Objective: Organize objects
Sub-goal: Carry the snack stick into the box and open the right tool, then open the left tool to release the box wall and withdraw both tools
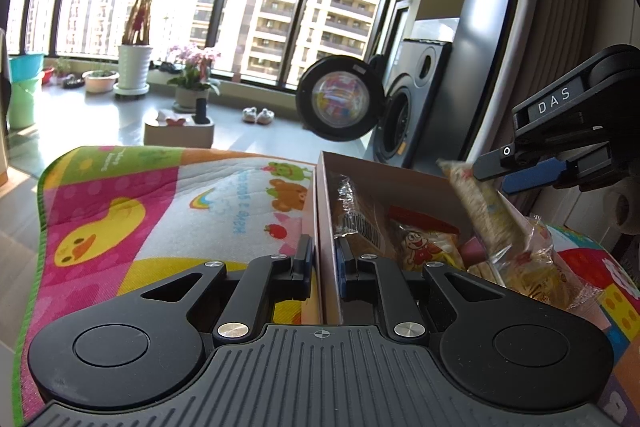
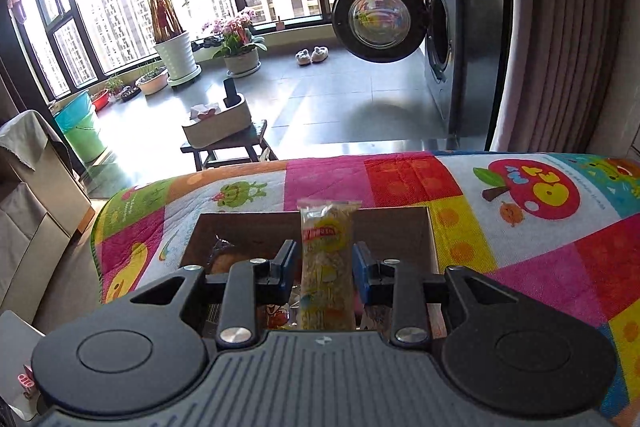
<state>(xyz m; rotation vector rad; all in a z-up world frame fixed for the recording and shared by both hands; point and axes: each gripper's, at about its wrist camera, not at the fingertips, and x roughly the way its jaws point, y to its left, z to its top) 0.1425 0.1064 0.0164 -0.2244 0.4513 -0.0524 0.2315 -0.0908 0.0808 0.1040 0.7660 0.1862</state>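
An open cardboard box (image 1: 326,187) sits on a colourful cartoon mat (image 1: 140,211) and holds several snack packets (image 1: 424,247). My left gripper (image 1: 324,259) is shut on the box's near left wall, one finger inside and one outside. In the left wrist view my right gripper (image 1: 492,173) comes in from the right, over the box. It is shut on a long clear packet of pale noodle-like snack (image 1: 480,207), which tilts with its lower end among the other packets. In the right wrist view this packet (image 2: 326,227) stands upright between the right gripper (image 2: 325,261) fingers, above the box (image 2: 400,223).
The mat (image 2: 520,195) drapes over a raised surface and drops off at its far and left edges. Beyond it stand a dark stool with a tissue holder (image 2: 224,131), potted plants (image 2: 176,55) by the windows, and a washing machine with its round door open (image 2: 380,19).
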